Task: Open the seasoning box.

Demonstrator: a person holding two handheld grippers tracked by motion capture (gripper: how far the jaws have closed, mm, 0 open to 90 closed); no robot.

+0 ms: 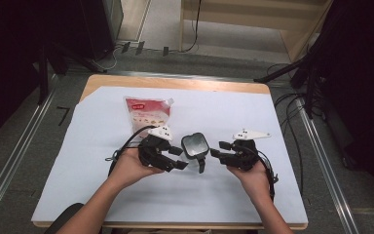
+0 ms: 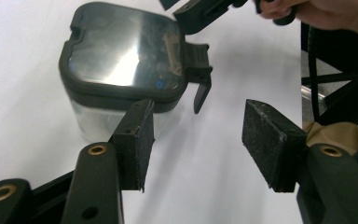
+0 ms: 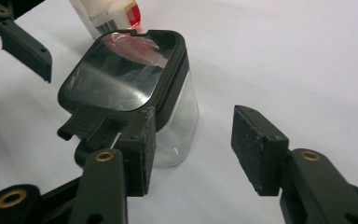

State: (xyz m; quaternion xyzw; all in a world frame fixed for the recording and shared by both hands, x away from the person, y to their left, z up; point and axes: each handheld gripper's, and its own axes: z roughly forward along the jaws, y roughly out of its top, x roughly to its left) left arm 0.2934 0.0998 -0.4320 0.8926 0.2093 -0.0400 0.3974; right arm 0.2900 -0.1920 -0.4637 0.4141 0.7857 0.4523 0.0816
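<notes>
- We see a small clear container [image 1: 195, 146] standing upright near the middle of the tabletop [image 1: 78, 185], which is covered with white paper.
- Its body is see-through with rounded corners, and nothing shows inside it in the two gripper views.
- A black-rimmed lid with a glossy, reflecting panel sits on top of the container [image 2: 121, 60], roughly square with rounded corners.
- A black latch [image 1: 201, 163] hangs down from one lid edge; in the high view it points toward the person's side of the tabletop.
- The lid faces straight up, so the container's axis is vertical; it looks about as wide as it is tall, and we cannot name a clear long axis.
- The left gripper [image 1: 175, 158] sits just left of the container, jaws apart and gripping nothing; in its own view the container lies beyond its left pad, not between the pads.
- The right gripper [image 1: 219, 148] sits just right of the container [image 3: 126, 88], likewise released, with bare paper between its pads.
- We cannot tell whether either gripper's near pad touches the container wall.
- A red and white pouch [image 1: 147, 113] lies farther back and to the left, apart from the container.
</notes>
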